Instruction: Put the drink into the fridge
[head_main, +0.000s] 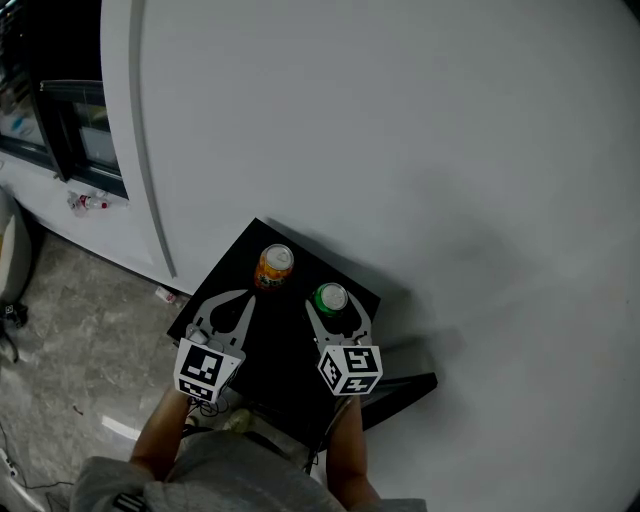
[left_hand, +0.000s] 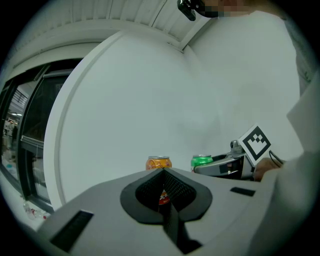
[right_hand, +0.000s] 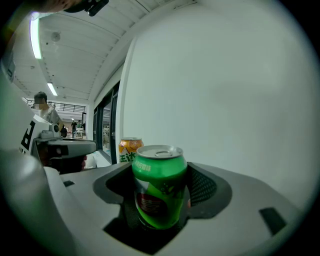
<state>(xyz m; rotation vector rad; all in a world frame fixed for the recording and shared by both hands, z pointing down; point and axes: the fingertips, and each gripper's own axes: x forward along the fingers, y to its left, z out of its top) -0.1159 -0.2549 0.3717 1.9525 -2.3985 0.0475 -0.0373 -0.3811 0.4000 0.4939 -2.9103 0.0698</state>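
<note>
Can (right_hand: 159, 190) within right gripper (head_main: 333, 303) (unclamped)

Soft, even indoor light; a ceiling strip light (right_hand: 35, 37) glares. Gripper views bulge fisheye-style, corners black.

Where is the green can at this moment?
In the head view the green can stands on the black table at right, between the open jaws of the right gripper, with the orange can to its left.
</note>
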